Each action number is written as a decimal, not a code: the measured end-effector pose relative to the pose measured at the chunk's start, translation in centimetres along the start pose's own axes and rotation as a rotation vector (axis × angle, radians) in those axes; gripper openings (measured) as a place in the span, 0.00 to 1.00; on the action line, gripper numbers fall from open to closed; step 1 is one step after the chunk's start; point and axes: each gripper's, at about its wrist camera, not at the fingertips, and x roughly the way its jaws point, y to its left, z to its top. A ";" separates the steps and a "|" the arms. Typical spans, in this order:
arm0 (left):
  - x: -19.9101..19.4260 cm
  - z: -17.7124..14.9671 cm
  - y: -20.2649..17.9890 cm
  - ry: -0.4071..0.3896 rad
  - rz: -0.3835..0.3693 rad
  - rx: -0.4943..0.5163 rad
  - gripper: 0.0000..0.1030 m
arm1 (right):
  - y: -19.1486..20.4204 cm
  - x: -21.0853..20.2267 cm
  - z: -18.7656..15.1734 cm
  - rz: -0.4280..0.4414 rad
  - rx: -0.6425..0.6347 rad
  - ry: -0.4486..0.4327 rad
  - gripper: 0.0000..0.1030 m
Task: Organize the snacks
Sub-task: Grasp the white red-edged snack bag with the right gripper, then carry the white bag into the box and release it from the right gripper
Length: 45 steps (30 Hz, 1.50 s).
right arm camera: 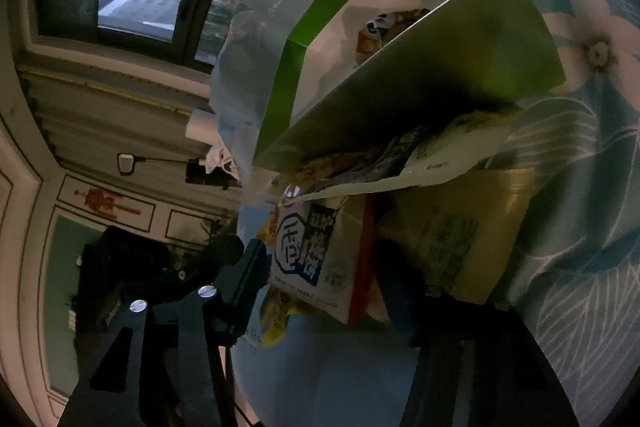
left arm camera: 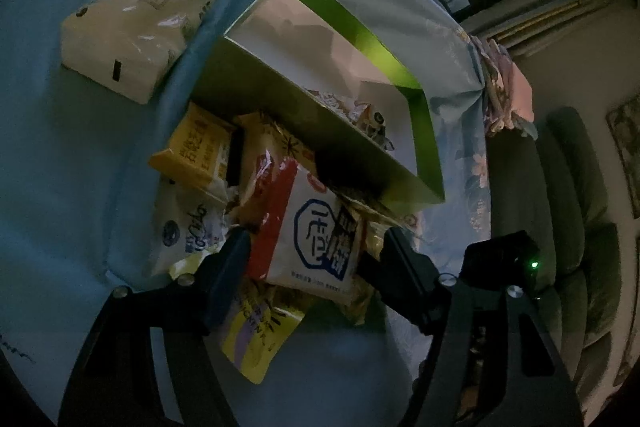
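Left hand-held gripper [left arm camera: 316, 251] sits low over the heap of snacks, with its two fingers partway open on either side of the white pack with the red edge and blue sign [left arm camera: 312, 239]. One finger [left arm camera: 236, 251] looks like it touches the red edge. I cannot tell if both are really squeezing yet. The right hand-held gripper [right arm camera: 324, 275] also has this same pack between its fingers, and I cannot tell if it is pinching either. The pack lies on top of the heap on the blue flowered cloth [left arm camera: 72, 155], just in front of the green box [left arm camera: 360, 39], with a yellow pack [left arm camera: 196, 151] behind it and a yellow and purple pack [left arm camera: 256, 331] under it. The box is open and already has one snack [left arm camera: 372, 119] inside. I think the job now is to grab this top pack and put it in the box. To do it well, only one gripper should hold it, by its two long edges. Squeeze softly, because the food inside may break. Lift it straight up first, so the packs under it do not come along. Then carry it over the near wall of the box and lay it flat next to the snack in there.
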 end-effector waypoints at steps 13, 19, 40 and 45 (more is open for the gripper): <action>0.3 -0.5 0.7 0.003 0.051 -0.031 0.25 | -0.3 0.1 -0.2 -0.097 -0.031 -0.016 0.17; -0.3 -1.0 -0.4 -0.005 0.089 0.031 0.25 | 0.9 -0.4 -1.0 -0.109 -0.089 -0.031 0.15; -3.5 1.4 -6.2 -0.111 0.040 0.169 0.25 | 5.9 -4.7 0.9 0.041 -0.149 -0.135 0.13; -2.1 3.6 -7.2 -0.112 0.033 0.182 0.25 | 5.9 -5.0 3.2 0.047 -0.150 -0.162 0.13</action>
